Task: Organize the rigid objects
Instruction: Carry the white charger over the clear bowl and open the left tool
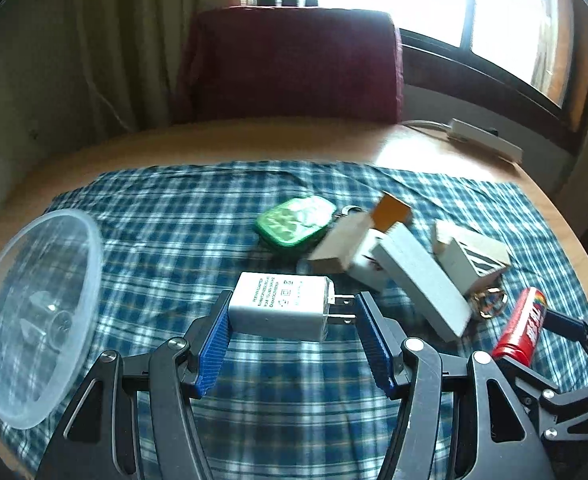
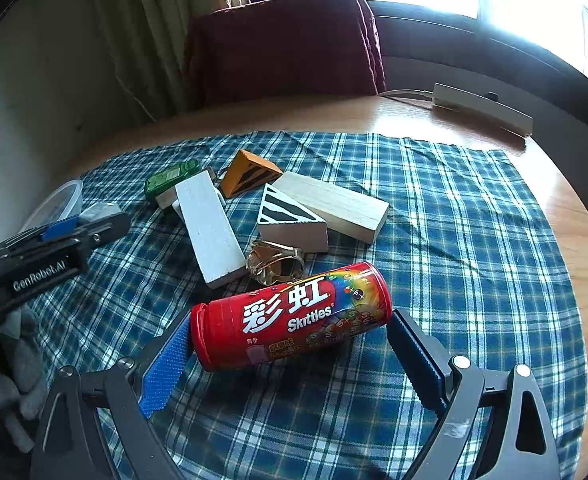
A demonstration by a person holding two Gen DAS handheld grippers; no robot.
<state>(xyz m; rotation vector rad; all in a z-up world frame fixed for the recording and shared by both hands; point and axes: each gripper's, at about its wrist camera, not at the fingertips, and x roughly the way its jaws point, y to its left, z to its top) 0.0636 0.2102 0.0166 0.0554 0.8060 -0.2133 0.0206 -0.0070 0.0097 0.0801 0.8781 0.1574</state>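
White plastic charger [image 1: 282,306], light and stiff, sits between the left gripper [image 1: 290,340]'s wide-open jaws; right gripper [image 2: 290,364] straddles the slippery candy tube [image 2: 290,316], unclamped.

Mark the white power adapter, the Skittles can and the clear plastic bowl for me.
white power adapter [image 1: 282,304], left wrist view, on its printed top face.
Skittles can [image 2: 294,316], right wrist view, on the label's middle.
clear plastic bowl [image 1: 34,312], left wrist view, on its inner wall.
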